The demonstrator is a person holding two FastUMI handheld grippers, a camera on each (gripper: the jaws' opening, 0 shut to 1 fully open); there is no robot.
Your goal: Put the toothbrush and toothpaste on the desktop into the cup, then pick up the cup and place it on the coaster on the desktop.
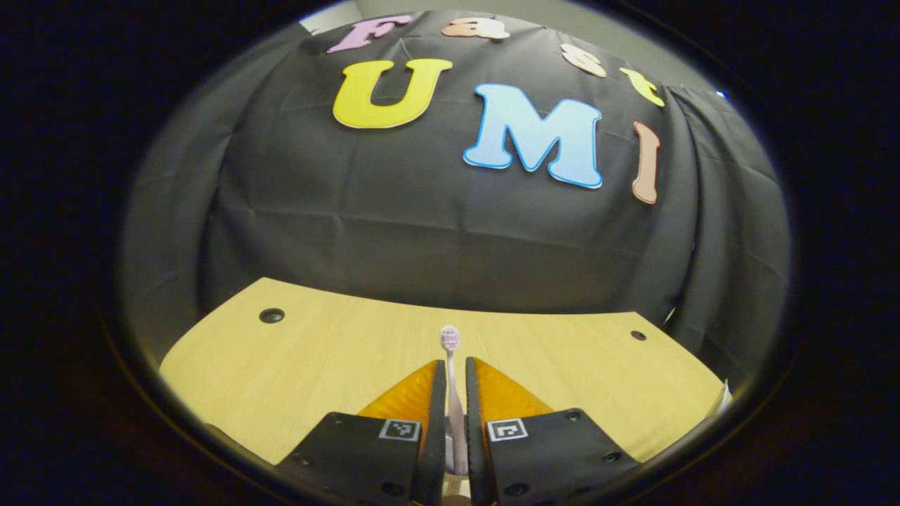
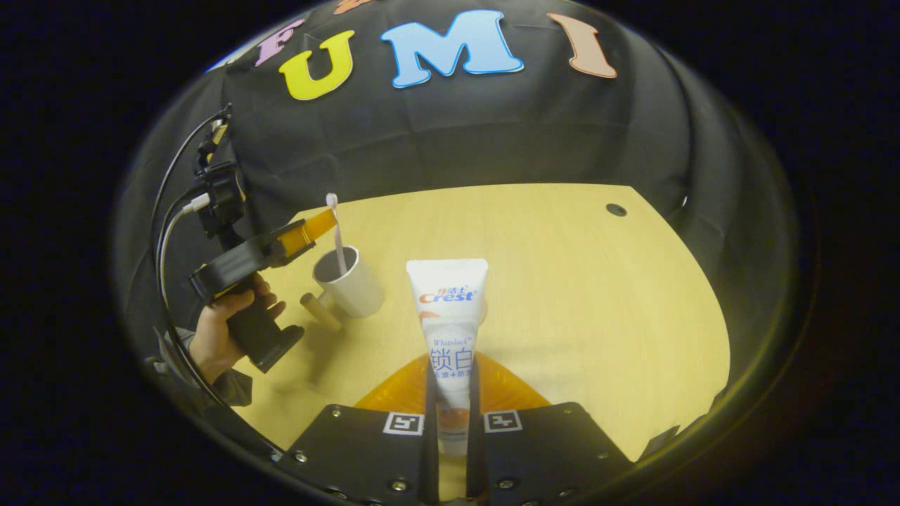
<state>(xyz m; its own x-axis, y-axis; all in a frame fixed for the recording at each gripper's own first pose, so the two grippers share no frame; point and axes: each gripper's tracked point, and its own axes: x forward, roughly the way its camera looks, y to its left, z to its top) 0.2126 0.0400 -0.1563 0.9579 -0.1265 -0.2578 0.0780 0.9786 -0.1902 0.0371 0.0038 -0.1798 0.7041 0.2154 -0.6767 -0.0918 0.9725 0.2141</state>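
My left gripper is clamped on the toothbrush: both fingers press its thin handle, bristle head pointing fwd toward the worktop's far edge in the left gripper view. In the right gripper view that same gripper sits over the worktop's left edge, my hand round its grip w/ cables trailing up behind, and the toothbrush hangs near upright w/ its lower end down inside the cup, head up above the rim. Cup stands upright near the left edge; a short wooden handle sticks out from its side toward me. My right gripper is closed on the toothpaste: both fingers squeeze the tube's lower part, its flat crimped end pointing fwd, held above the worktop abt mid-width, well apart from the cup and to the right of it. Can't tell if the brush tip touches the cup's bottom. A dark round hole sits near the far right corner; in the left gripper view two such holes show by the far edge, one toward each corner.
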